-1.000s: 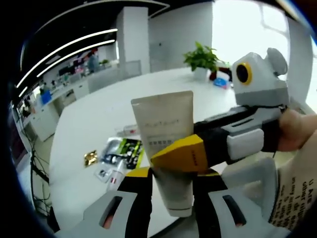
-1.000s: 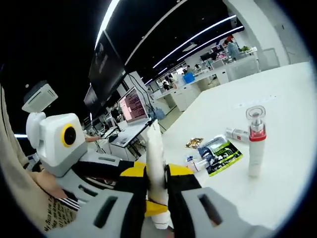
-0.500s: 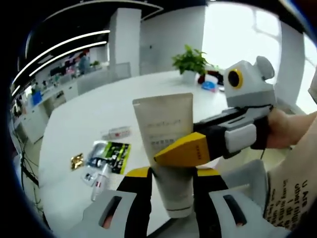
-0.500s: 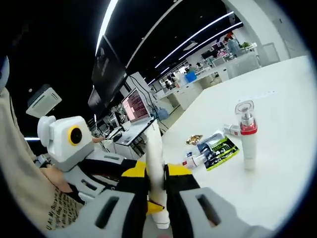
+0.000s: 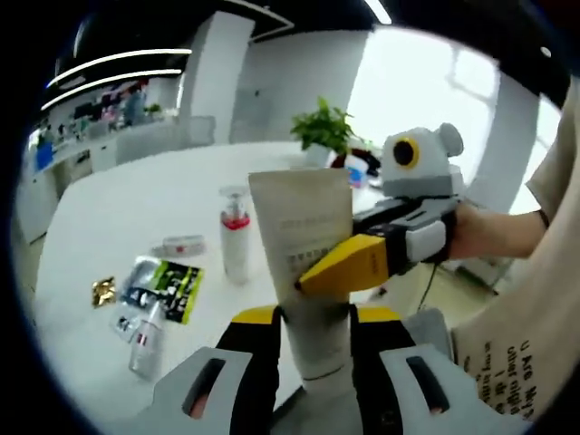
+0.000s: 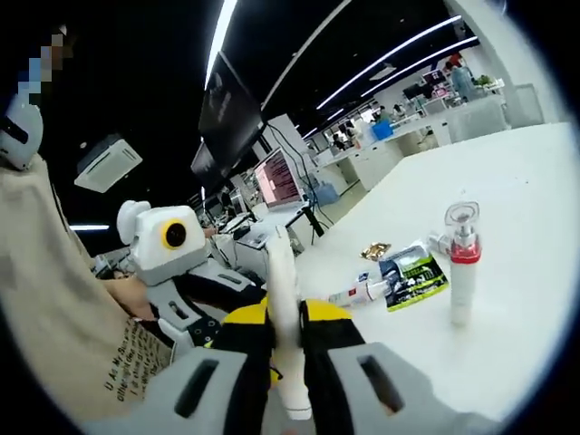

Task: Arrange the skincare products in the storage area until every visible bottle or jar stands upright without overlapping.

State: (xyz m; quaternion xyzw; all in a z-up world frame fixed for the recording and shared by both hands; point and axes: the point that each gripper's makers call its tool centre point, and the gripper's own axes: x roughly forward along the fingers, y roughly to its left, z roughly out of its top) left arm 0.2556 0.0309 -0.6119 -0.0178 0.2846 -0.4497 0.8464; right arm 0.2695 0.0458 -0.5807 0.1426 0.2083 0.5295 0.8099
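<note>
**Both claws grip one tube above the white bench**

The pale cream tube (image 5: 304, 249) stands cap-down and crimped end up in the left gripper view, its lower body pinched between the yellow-and-black jaws of the left claw (image 5: 313, 331). The right claw (image 5: 349, 267) comes in from the right side of that view, its yellow jaw pressed flat against the tube's front just below the printed lettering, with a person's hand (image 5: 476, 231) behind it. In the right gripper view the same tube (image 6: 283, 313) shows edge-on, a thin white strip clamped tight between the right claw (image 6: 285, 349), white cap at the bottom; the left claw (image 6: 222, 294) reaches in from the left and meets the tube there.

On the white bench (image 5: 136, 195) beyond, a white pump bottle with a red collar (image 5: 236, 245) stands upright and apart from the rest; it appears too in the right gripper view (image 6: 462, 272). Near it a small white-and-red tube (image 5: 183, 245) lies on its side. Further off, a green-and-black sachet (image 5: 168, 283) lies flat, another white tube (image 5: 145, 328) lies down just beside it, and a small gold packet (image 5: 104, 290) sits close by. A potted green plant (image 5: 323, 131) stands at the bench's far edge.
</note>
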